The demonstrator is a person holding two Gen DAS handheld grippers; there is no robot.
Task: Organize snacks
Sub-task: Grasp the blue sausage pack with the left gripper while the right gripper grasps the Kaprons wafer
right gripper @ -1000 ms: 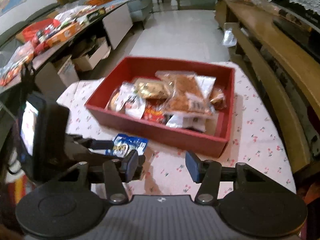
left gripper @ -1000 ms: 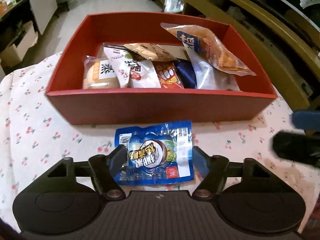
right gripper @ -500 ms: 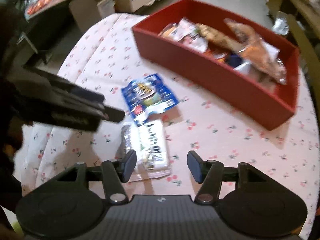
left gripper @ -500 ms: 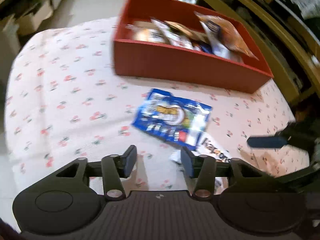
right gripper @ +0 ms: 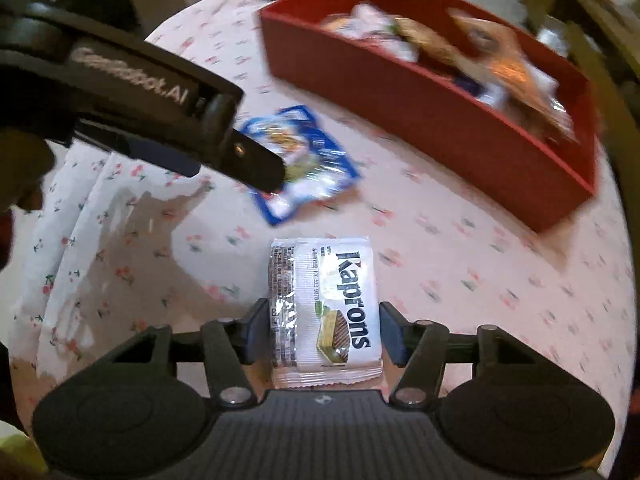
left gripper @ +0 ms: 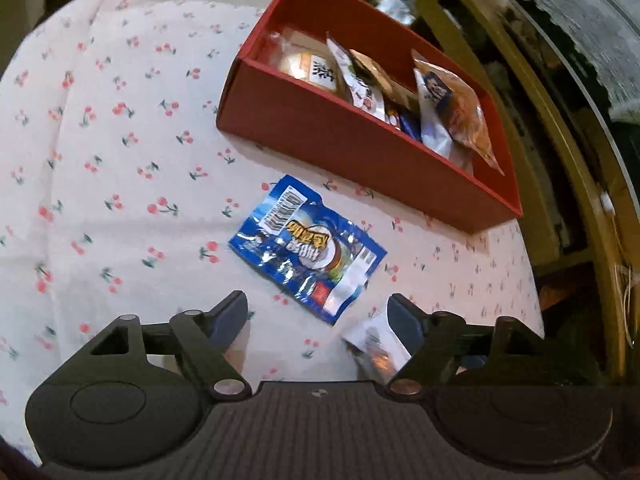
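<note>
Right wrist view alone shows the white Kaprons wafer pack (right gripper: 324,312) whole, lying flat on the cherry-print surface (right gripper: 480,264) between the right gripper's (right gripper: 320,330) open jaws, neither pad visibly touching it. Left wrist view shows only that pack's corner, beside the left gripper (left gripper: 318,316), whose jaws stand open and hold nothing. Count: two loose packs, the second a blue packet (left gripper: 308,244) just short of one red box (left gripper: 360,152) holding several snacks.
</note>
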